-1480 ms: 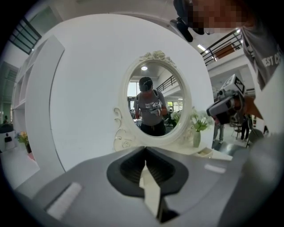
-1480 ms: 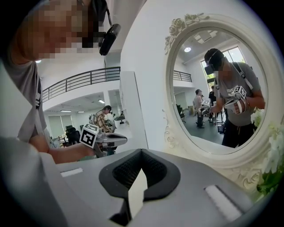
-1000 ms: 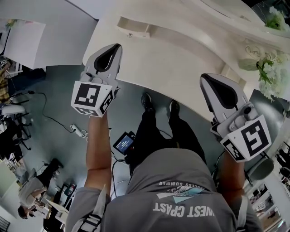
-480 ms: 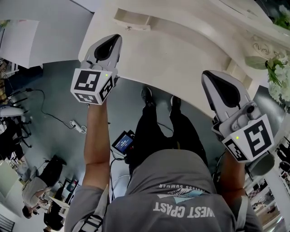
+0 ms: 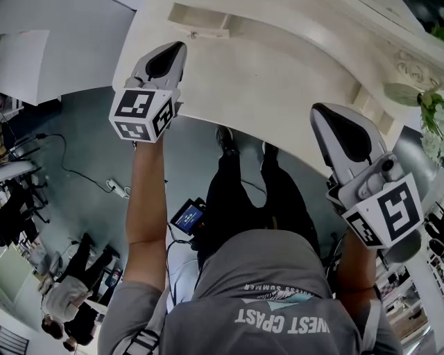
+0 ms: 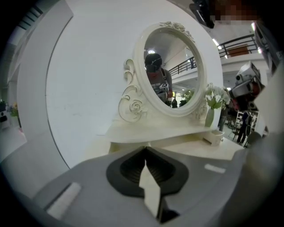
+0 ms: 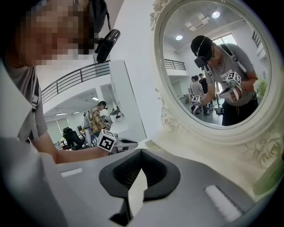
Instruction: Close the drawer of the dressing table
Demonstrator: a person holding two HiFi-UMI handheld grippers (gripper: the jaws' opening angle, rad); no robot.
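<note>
The cream dressing table curves across the top of the head view. A small drawer with a knob sticks out from its raised back part at the upper left. My left gripper hangs over the table's left end, below and a little left of that drawer, jaws shut and empty. My right gripper is at the table's front edge on the right, also shut with nothing in it. The left gripper view looks over the tabletop toward the oval mirror. The right gripper view faces the mirror close up.
A vase of white flowers and a small white box stand on the table's right side. Flowers also show at the head view's right edge. On the floor lie cables and a power strip. People stand at the lower left.
Both grippers have sunk a little, the left more. In the head view the left gripper has slid further over the table's left end, toward the drawer. Both jaws stayed shut.
</note>
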